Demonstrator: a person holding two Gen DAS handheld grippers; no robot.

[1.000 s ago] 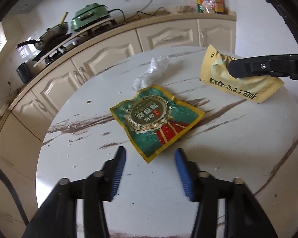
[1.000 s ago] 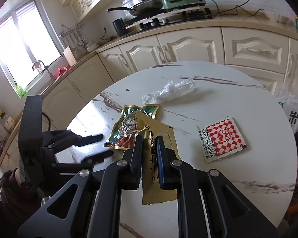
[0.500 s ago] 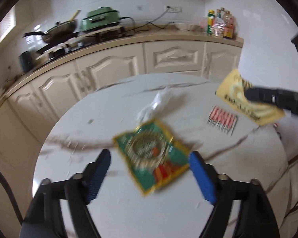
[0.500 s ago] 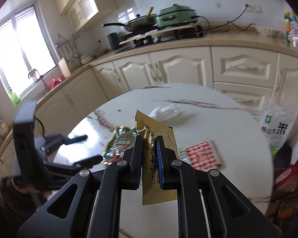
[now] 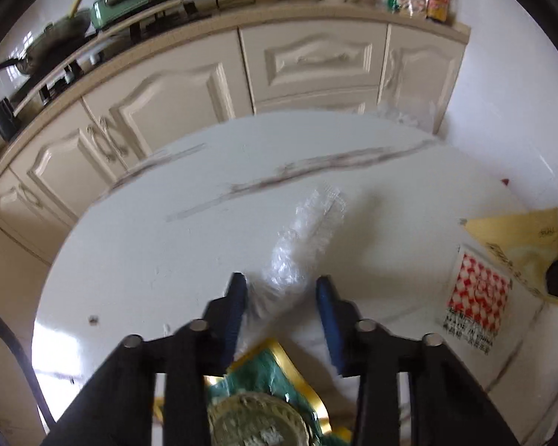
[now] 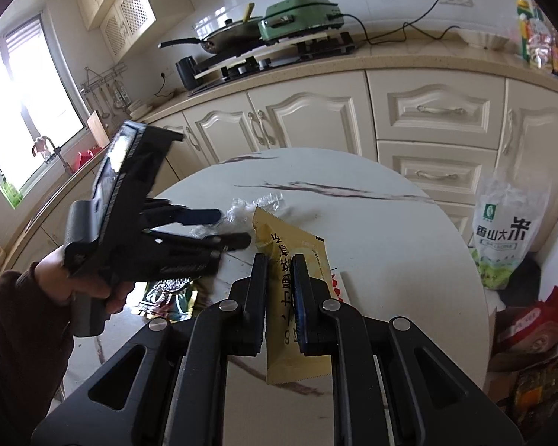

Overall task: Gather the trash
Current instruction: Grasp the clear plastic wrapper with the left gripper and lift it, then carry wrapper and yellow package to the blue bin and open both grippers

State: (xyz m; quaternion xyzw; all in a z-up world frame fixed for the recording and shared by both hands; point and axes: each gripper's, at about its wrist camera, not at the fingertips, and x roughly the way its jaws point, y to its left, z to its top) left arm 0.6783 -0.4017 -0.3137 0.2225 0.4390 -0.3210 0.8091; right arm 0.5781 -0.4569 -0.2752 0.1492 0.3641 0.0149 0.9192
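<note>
Left wrist view: the left gripper [image 5: 281, 290] is pointed down at a round white marbled counter [image 5: 137, 252]. Its blue-padded fingers [image 5: 327, 312] are closing, narrow but apart, with the near end of a crumpled clear wrapper [image 5: 308, 230] between them; whether the pads touch it cannot be told. A green and gold packet [image 5: 264, 401] is seen beneath the gripper at the bottom edge, blurred. A red and white checked packet [image 5: 476, 293] is laid flat on the counter to the right, with a yellow packet [image 5: 520, 238] just above it at the right edge.

Right wrist view: the right gripper [image 6: 281, 286] is clamped on the yellow packet [image 6: 297, 297], which is held upright between the nearly closed fingers [image 6: 258, 290] above the counter [image 6: 390, 245]. The left gripper [image 6: 223, 228] is seen at left, gripped by a hand [image 6: 78, 278] in a dark sleeve, with its tips at the clear wrapper [image 6: 253, 206]. The green packet [image 6: 167, 297] is lying under that gripper. A corner of the checked packet [image 6: 338, 286] is shown behind the right finger. Cream cabinets [image 6: 316, 119] are set behind, and a white rice bag [image 6: 502, 230] is stood on the floor at right.
</note>
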